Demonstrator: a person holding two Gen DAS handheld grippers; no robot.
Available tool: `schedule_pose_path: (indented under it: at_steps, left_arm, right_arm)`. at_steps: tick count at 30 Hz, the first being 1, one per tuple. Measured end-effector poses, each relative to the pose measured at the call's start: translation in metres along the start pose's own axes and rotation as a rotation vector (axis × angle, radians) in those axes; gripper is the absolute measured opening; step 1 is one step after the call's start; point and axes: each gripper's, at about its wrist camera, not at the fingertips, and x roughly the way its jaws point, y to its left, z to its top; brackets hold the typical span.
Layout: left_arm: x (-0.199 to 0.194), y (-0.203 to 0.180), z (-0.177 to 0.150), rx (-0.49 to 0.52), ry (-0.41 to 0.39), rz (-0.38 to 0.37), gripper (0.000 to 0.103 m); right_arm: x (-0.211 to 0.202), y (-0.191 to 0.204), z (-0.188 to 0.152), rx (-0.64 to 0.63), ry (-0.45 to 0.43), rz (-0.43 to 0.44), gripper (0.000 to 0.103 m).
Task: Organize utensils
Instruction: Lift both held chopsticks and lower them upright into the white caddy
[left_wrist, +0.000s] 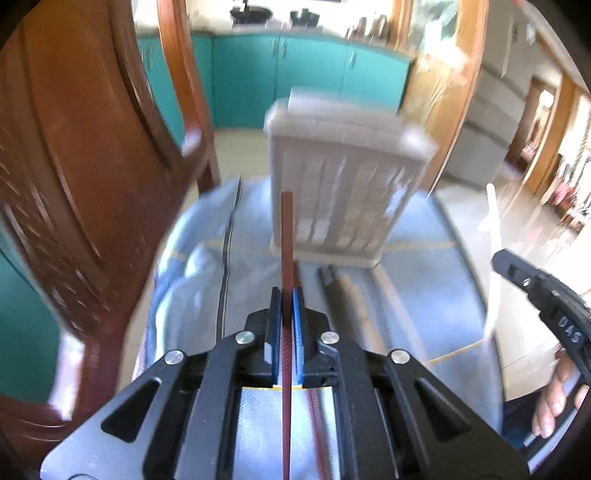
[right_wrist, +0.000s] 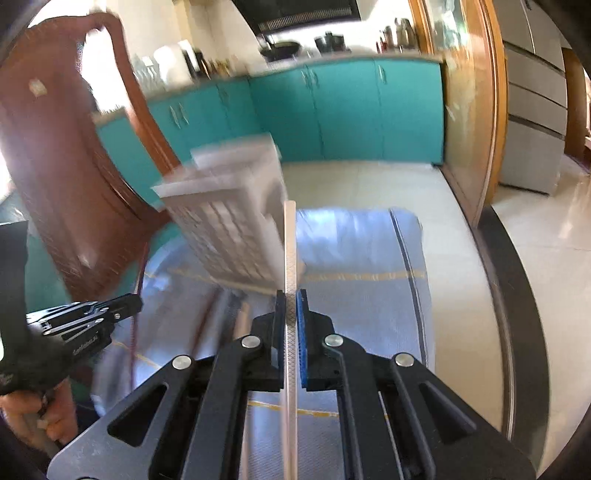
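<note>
1. Two chopsticks are in hand: our left gripper (left_wrist: 287, 295) has its fingers closed tight on a reddish-brown chopstick (left_wrist: 287, 229), and our right gripper (right_wrist: 291, 295) has its fingers closed just as tight on a pale, cream-coloured chopstick (right_wrist: 290, 240).
2. Both sticks run straight out along the line of the fingers, tips pointing toward the white slotted utensil holder (left_wrist: 343, 192), which stands upright on the blue cloth (left_wrist: 417, 280) that covers the surface.
3. More utensils lie on the cloth just in front of the holder (left_wrist: 332, 284) — too blurred to name.
4. We judge the step in hand to be carrying both sticks to the holder's open top; neither tip is over it yet.
5. To do it well, we bring each tip above the rim before tilting it down, so that the stick enters from over the opening and does not knock the slotted wall.
6. We lower one stick at a time — the two grippers are near each other, and crossing them risks a clash.
7. We let go only once a good part of the stick is inside; the holder looks light and could tip if pushed sideways.
</note>
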Motion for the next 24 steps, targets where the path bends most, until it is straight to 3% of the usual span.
schedule_pose_path:
  at_steps: [5, 9, 14, 17, 20, 24]
  left_arm:
    - [-0.069, 0.003, 0.032, -0.002, -0.167, -0.047, 0.007]
    - [-0.114, 0.003, 0.075, -0.005, -0.308, -0.078, 0.007]
    - [-0.135, 0.006, 0.121, -0.048, -0.436, -0.082, 0.007]
    - [-0.128, 0.019, 0.14, -0.123, -0.475, -0.09, 0.007]
    - [-0.111, 0.027, 0.148, -0.169, -0.499, -0.07, 0.007]
    - [-0.066, 0.031, 0.15, -0.19, -0.402, -0.063, 0.007]
  right_arm:
    - [-0.046, 0.004, 0.032, 0.008, -0.109, 0.07, 0.006]
    - [-0.065, 0.007, 0.077, 0.026, -0.19, 0.125, 0.006]
    - [-0.07, 0.012, 0.143, 0.077, -0.328, 0.151, 0.006]
    - [-0.063, 0.012, 0.163, 0.118, -0.377, 0.136, 0.006]
    - [-0.055, 0.016, 0.161, 0.12, -0.432, 0.095, 0.006]
    - [-0.027, 0.019, 0.147, 0.066, -0.443, 0.042, 0.006]
